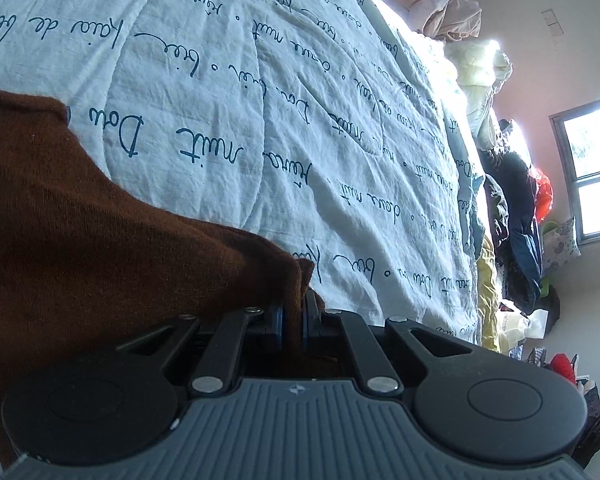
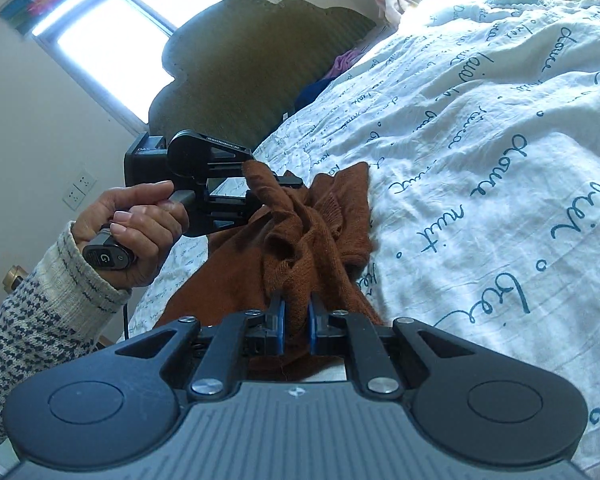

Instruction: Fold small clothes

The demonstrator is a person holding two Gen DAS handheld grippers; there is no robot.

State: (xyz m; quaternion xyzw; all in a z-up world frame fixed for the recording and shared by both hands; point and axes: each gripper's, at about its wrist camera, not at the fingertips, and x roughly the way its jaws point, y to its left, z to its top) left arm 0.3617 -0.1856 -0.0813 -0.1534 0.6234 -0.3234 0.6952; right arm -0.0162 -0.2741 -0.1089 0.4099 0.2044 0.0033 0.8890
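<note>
**Asker:** Starting at the left, what are you holding, and how?

**Describer:** Your left gripper [image 1: 293,312] has its blue pads nearly together, clamped on an edge of the brown knit garment [image 1: 80,240]. In the left wrist view the cloth spreads away from the pads to the left and towards you, covering the lower left of the picture. The white quilt with dark script lettering [image 1: 260,100] fills everything beyond it.

**Asker:** And moving right?

**Describer:** In the right wrist view your left hand [image 2: 136,236], in a speckled knit sleeve [image 2: 40,312], holds that gripper off to the left and further away. Next comes the garment [image 2: 316,228], bunched and twisted between the two tools. Then your right gripper [image 2: 296,316], its blue pads [image 2: 278,322] also pinched on a fold of the same brown cloth, right at the tips.

**Asker:** So which way does the garment run?

**Describer:** Its long axis runs from your right gripper, away and to the left, up to your left gripper. A loose flap lies on the quilt [image 2: 500,160] just to the right of that line. Both tools grip it, so neither is nearer. The slack sits in the middle.

**Asker:** What does the next move hinge on?

**Describer:** I judge you would need to draw the two grippers apart along that line to pull the bunching flat before laying it down. The open quilt lies to the right.

**Asker:** Anything else about?

**Describer:** A heap of other clothes [image 1: 440,4] lies at the far end of the bed. I cannot tell what kind of garment the brown one is.
</note>
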